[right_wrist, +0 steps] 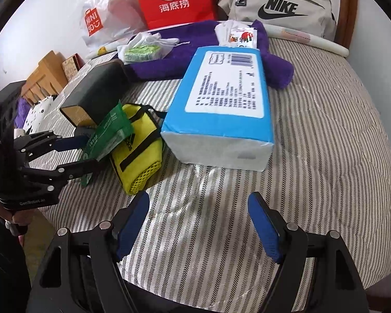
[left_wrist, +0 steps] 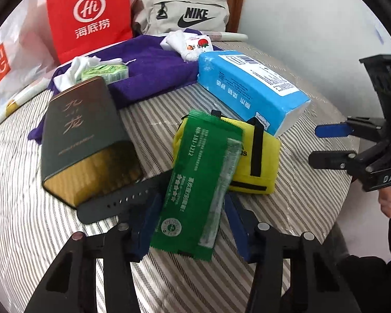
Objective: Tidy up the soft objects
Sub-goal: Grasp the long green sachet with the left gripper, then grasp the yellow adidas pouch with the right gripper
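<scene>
My left gripper (left_wrist: pixel 193 214) is shut on a green foil packet (left_wrist: pixel 200 182), held just above a yellow pouch (left_wrist: pixel 258 156) on the striped bed; the right wrist view shows the same grip (right_wrist: pixel 96 151) on the packet (right_wrist: pixel 109 135). My right gripper (right_wrist: pixel 198 224) is open and empty, low over the bedcover in front of a blue tissue pack (right_wrist: pixel 221 109). It also shows in the left wrist view (left_wrist: pixel 325 143). A purple towel (left_wrist: pixel 148 70) lies behind, with a white cloth and green pack (left_wrist: pixel 104 71) on it.
A dark tin box (left_wrist: pixel 86 135) lies left of the packet, a black strap (left_wrist: pixel 122 198) beside it. A red paper bag (left_wrist: pixel 91 15), a beige Nike bag (left_wrist: pixel 185 13) and a Miniso plastic bag (left_wrist: pixel 2 65) stand at the wall. The bed edge (right_wrist: pixel 372 234) curves away on the right.
</scene>
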Action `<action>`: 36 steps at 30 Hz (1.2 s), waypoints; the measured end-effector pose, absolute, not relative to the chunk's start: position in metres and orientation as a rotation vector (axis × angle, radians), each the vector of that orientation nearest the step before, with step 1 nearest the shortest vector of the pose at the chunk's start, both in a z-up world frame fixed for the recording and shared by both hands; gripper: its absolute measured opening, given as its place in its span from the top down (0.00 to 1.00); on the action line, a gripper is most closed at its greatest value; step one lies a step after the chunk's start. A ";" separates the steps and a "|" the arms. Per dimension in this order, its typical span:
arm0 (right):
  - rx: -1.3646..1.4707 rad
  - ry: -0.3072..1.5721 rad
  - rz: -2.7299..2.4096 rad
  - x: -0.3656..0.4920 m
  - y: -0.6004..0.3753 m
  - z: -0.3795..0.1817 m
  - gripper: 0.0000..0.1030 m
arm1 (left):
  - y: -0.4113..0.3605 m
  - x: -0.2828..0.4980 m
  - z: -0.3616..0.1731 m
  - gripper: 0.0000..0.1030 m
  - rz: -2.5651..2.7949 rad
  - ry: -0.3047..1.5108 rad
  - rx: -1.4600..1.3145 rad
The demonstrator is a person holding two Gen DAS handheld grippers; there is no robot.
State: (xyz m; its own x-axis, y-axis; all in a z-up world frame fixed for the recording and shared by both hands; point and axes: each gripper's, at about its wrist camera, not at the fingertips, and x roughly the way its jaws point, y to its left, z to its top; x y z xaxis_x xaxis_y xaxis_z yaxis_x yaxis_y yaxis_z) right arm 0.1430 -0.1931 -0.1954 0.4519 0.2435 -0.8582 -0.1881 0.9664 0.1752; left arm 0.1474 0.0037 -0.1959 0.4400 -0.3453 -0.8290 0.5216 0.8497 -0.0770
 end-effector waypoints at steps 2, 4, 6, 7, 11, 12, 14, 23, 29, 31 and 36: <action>0.052 1.072 0.266 0.143 -0.192 -0.197 0.25 | 0.006 0.145 -0.193 0.52 -0.539 0.975 0.192; 0.055 1.076 0.265 0.143 -0.192 -0.199 0.25 | 0.006 0.147 -0.192 0.52 -0.541 0.976 0.191; 0.060 1.081 0.266 0.144 -0.192 -0.200 0.25 | 0.003 0.151 -0.193 0.51 -0.541 0.984 0.206; 0.060 1.082 0.264 0.144 -0.193 -0.201 0.25 | 0.001 0.153 -0.194 0.51 -0.538 0.989 0.212; 0.066 1.089 0.263 0.144 -0.194 -0.203 0.25 | -0.009 0.160 -0.201 0.46 -0.539 1.001 0.241; 0.066 1.091 0.263 0.144 -0.194 -0.204 0.25 | -0.013 0.160 -0.202 0.44 -0.539 0.994 0.264; 0.072 1.097 0.265 0.144 -0.194 -0.205 0.25 | -0.018 0.158 -0.202 0.43 -0.538 0.975 0.289; 0.090 1.107 0.294 0.144 -0.184 -0.208 0.25 | -0.016 0.156 -0.193 0.58 -0.521 0.885 0.252; 0.130 1.076 0.339 0.147 -0.171 -0.209 0.25 | 0.003 0.149 -0.177 0.59 -0.475 0.884 0.189; 0.153 1.093 0.359 0.151 -0.166 -0.213 0.25 | 0.013 0.147 -0.175 0.59 -0.466 0.920 0.130; 0.204 1.059 0.382 0.154 -0.156 -0.215 0.25 | 0.033 0.130 -0.177 0.59 -0.394 0.936 0.119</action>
